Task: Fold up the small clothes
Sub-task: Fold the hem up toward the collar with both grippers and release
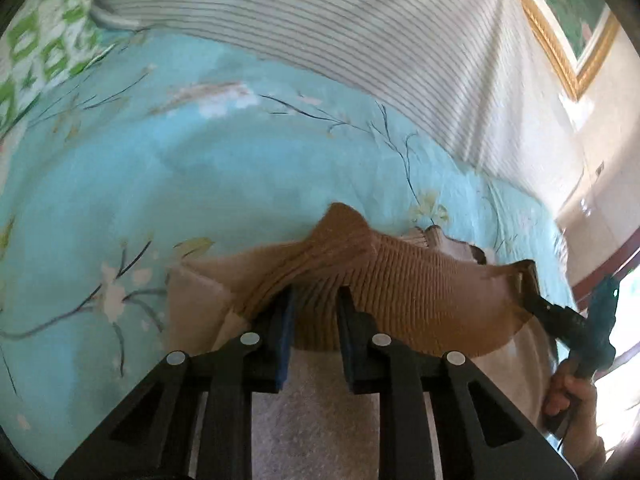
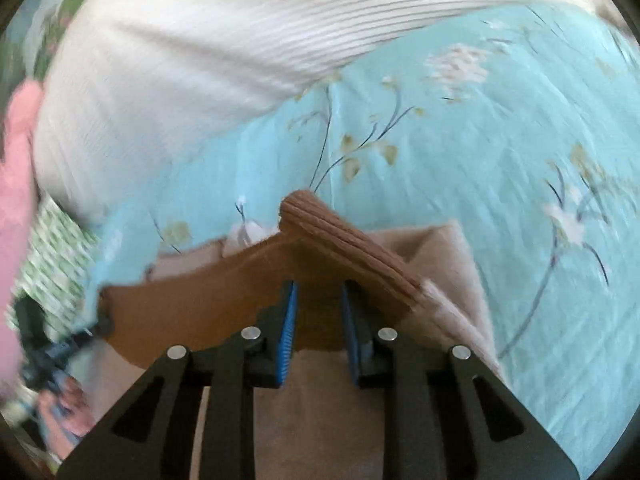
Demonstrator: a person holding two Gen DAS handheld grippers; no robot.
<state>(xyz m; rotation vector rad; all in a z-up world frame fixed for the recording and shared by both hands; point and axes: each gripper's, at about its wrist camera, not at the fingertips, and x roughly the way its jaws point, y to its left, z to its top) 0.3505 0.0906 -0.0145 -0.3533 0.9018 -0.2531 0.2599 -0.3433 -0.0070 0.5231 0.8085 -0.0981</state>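
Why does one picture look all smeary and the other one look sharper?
Right wrist view: motion blur smears the striped pillow and the flowered blue sheet; the tongs stay crisp. Left wrist view: mostly sharp, with ribs clear on the brown garment; bright glare washes out the far right edge. Both bend straight lines, fisheye-style.

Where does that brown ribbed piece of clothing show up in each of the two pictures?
Left wrist view: the brown ribbed garment sits lower centre, its edge between the left tongs, with the right tongs at its right end.
Right wrist view: it spreads lower centre to the left, its edge between the right tongs.
Shared landmark: the blue floral bedsheet under it, with the white striped cushion behind.
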